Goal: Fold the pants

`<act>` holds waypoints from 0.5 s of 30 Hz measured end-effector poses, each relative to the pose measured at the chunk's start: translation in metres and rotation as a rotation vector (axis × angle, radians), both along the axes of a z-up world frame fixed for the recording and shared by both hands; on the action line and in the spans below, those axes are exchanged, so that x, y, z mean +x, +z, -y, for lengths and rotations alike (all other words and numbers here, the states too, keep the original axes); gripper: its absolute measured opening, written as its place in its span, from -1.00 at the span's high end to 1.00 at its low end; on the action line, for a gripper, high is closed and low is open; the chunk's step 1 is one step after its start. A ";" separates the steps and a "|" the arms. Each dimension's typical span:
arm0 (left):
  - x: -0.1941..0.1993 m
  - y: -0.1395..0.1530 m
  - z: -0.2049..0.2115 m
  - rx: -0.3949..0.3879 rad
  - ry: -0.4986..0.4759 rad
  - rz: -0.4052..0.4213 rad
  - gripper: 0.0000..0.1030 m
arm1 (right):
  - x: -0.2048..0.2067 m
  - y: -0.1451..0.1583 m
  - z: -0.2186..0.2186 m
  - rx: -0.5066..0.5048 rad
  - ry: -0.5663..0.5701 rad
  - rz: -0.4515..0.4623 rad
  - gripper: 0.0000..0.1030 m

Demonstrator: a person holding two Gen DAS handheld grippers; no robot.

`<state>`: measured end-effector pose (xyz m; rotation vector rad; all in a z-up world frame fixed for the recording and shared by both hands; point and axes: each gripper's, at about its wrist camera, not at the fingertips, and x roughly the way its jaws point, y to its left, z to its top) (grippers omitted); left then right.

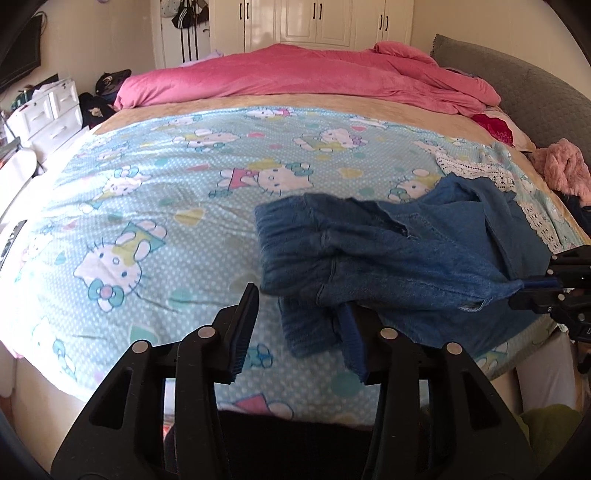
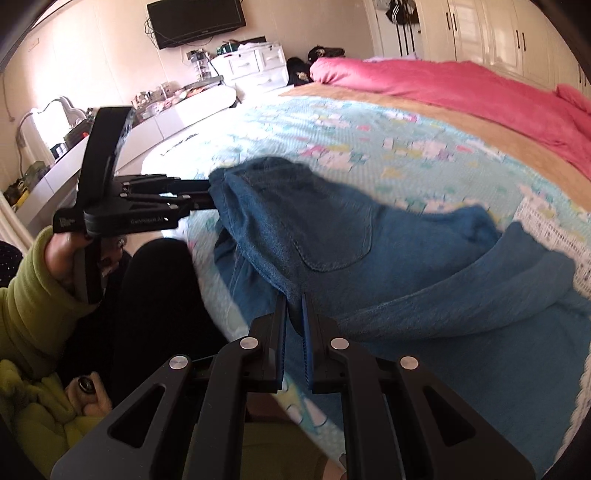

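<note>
Blue denim pants (image 1: pixel 399 258) lie bunched on the cartoon-cat bedsheet (image 1: pixel 155 206) near the bed's front right edge, waistband to the left. My left gripper (image 1: pixel 295 302) is open, its right finger (image 1: pixel 351 332) against the pants' lower fold, its left finger clear of the cloth. In the right wrist view the pants (image 2: pixel 369 258) spread ahead, back pocket up. My right gripper (image 2: pixel 294 302) is shut on a pinch of denim. It also shows at the right edge of the left wrist view (image 1: pixel 532 286). The left gripper (image 2: pixel 212 194) appears there at the waistband end.
A pink duvet (image 1: pixel 295 77) is heaped at the far side of the bed. A grey headboard (image 1: pixel 517 81) and pink fluffy garment (image 1: pixel 565 170) are on the right. White drawers (image 1: pixel 48 114) and a low shelf stand left. A wall TV (image 2: pixel 195 20) hangs above.
</note>
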<state>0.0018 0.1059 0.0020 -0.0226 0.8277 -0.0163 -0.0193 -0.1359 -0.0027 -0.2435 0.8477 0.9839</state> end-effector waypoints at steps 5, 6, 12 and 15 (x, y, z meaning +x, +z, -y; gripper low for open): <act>-0.016 0.003 -0.003 -0.006 0.024 -0.016 0.22 | -0.007 -0.010 -0.003 -0.020 0.016 -0.014 0.86; -0.020 0.006 -0.003 -0.010 0.029 -0.007 0.22 | -0.009 -0.011 -0.003 -0.026 0.022 -0.008 0.86; -0.028 0.038 0.003 -0.022 0.046 0.080 0.22 | -0.024 -0.017 -0.003 -0.014 0.078 -0.041 0.86; -0.013 0.037 0.017 -0.010 0.022 0.070 0.22 | -0.036 -0.021 -0.009 -0.045 0.104 -0.016 0.86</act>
